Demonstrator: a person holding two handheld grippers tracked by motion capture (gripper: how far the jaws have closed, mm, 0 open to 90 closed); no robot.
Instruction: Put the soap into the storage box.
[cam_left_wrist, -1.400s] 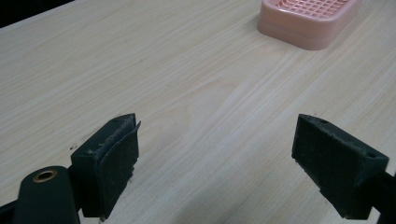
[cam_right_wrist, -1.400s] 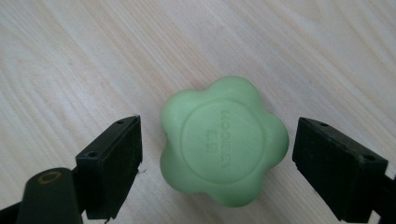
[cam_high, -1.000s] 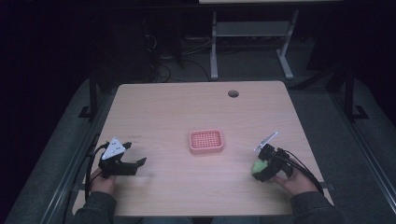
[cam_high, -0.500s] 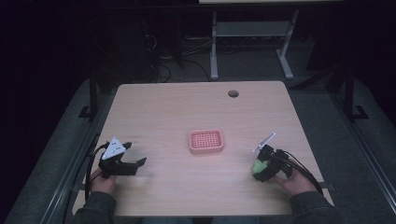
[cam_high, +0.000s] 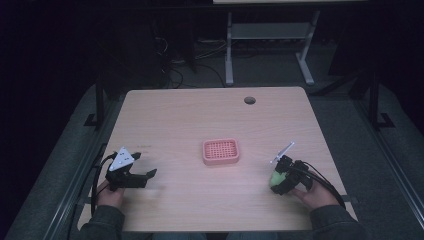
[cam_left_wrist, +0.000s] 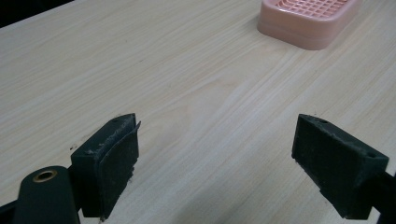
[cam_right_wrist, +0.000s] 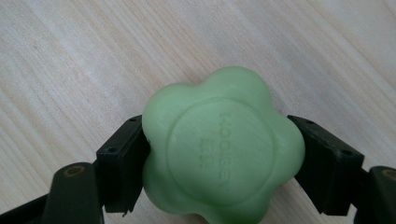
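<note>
Right gripper (cam_high: 278, 176) sat low at the near right of the pale wood-grain laminate counter (cam_high: 200, 115), held in the person's right hand (cam_high: 312, 195). Its fingers (cam_right_wrist: 122, 161) were clamped on a light green flower-shaped soap bar (cam_right_wrist: 222, 147), one pad on each side of the lobed edge. The bar's flat face, with embossed lettering too faint to read, faced the camera in the right gripper view. Bare wood grain showed beyond the fingertips there. In the high view the green bar (cam_high: 276, 177) showed at the front of that gripper.

Left gripper (cam_high: 142, 176) was at the near left, held in the left hand (cam_high: 111, 192), grey three-cornered plate on top. Its fingers (cam_left_wrist: 109, 158) stood wide apart with nothing between them, just counter surface.

Pink rectangular plastic soap dish with a slotted grid top (cam_high: 221, 151) sat mid-counter, well apart from both grippers. In the left gripper view the dish (cam_left_wrist: 308, 18) lay far ahead of the fingertips, off toward the right finger's side, partly cut by the frame edge.

Round dark cable hole (cam_high: 249, 100) was near the far edge of the counter.
</note>
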